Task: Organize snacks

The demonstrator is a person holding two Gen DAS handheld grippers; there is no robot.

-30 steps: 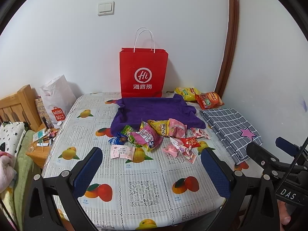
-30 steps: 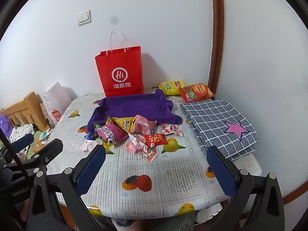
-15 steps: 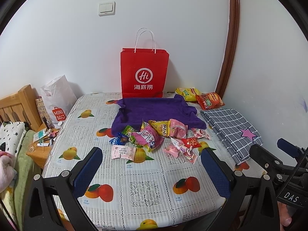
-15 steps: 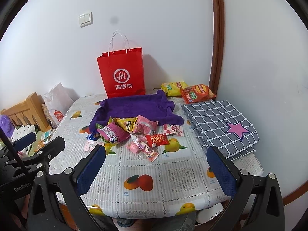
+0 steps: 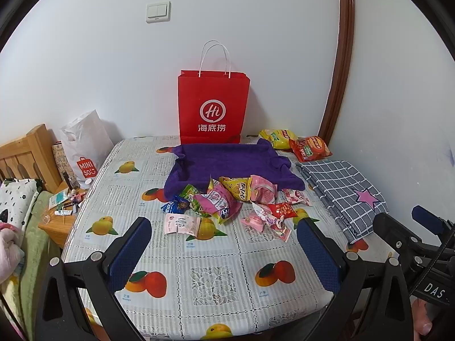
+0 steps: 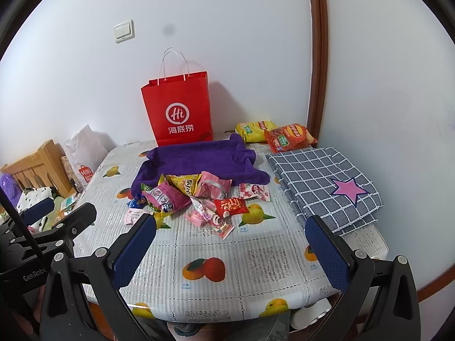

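Left gripper (image 5: 224, 244) and right gripper (image 6: 230, 244): fingers apart, empty, above near table edge. Heap of colourful foil snack packets (image 5: 227, 201) lies against near edge of purple cloth tray (image 5: 227, 162).

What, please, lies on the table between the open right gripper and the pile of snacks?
Nothing: in the right wrist view only bare fruit-print tablecloth lies between the right gripper and the pile of snacks.
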